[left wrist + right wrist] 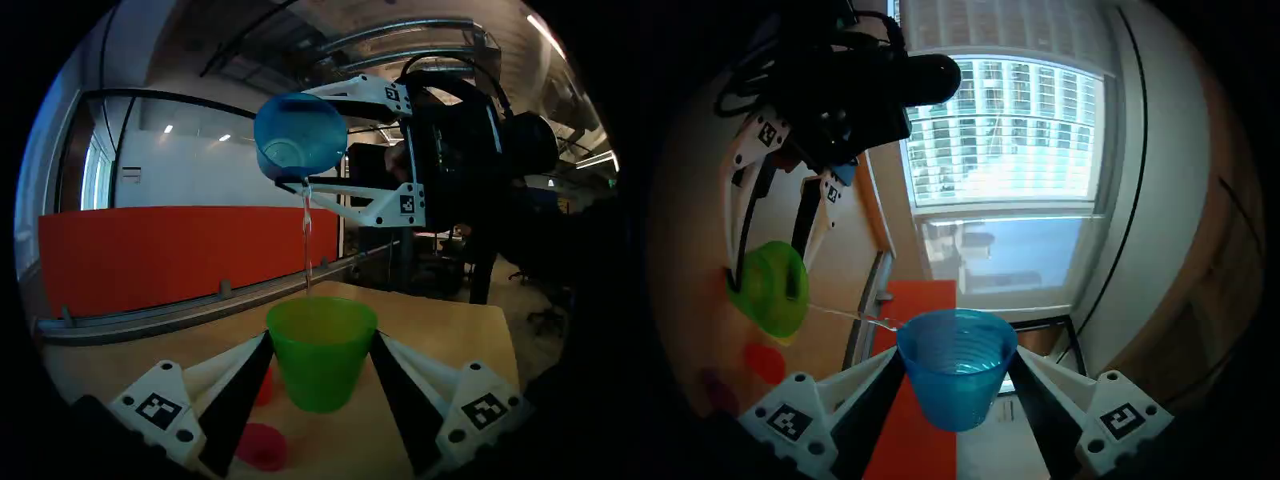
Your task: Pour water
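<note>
Between the fingers of my left tool (322, 336), clamped from both sides, the green cup (322, 368) stands upright, mouth up, over the wooden surface (448, 336). Above it my right tool (956, 356) grips the blue cup (956, 380), long axis tipped well over, and a thin water stream (306, 240) drops into the green cup. The left gripper view shows the blue cup's outside; the right gripper view looks into its mouth, where I see water.

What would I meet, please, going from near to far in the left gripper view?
red cup → green cup held in the left gripper → blue cup, tilted and pouring, in the right gripper → orange wall panel
</note>
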Tool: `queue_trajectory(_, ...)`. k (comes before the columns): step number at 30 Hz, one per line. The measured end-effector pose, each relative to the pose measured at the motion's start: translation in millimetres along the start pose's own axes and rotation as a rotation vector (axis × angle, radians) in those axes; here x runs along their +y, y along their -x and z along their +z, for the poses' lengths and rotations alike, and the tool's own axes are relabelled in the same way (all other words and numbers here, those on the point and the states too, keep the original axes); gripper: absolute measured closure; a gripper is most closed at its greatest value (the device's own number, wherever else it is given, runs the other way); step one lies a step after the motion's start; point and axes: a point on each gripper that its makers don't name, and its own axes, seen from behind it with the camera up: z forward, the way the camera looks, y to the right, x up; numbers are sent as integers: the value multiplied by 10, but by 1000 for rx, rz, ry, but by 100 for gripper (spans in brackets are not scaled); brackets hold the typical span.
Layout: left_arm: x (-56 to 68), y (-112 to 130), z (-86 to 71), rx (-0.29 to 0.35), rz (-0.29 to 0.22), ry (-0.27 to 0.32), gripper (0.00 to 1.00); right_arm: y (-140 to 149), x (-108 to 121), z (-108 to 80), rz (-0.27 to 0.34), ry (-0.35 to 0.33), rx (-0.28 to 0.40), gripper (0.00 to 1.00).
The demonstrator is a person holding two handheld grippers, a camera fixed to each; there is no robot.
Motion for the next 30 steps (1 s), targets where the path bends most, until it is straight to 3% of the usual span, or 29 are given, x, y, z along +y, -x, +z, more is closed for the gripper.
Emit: queue_trajectory(30, -17, -52, 16, 11, 3, -5, 15, -95, 35, -15, -99, 5, 1, 11)
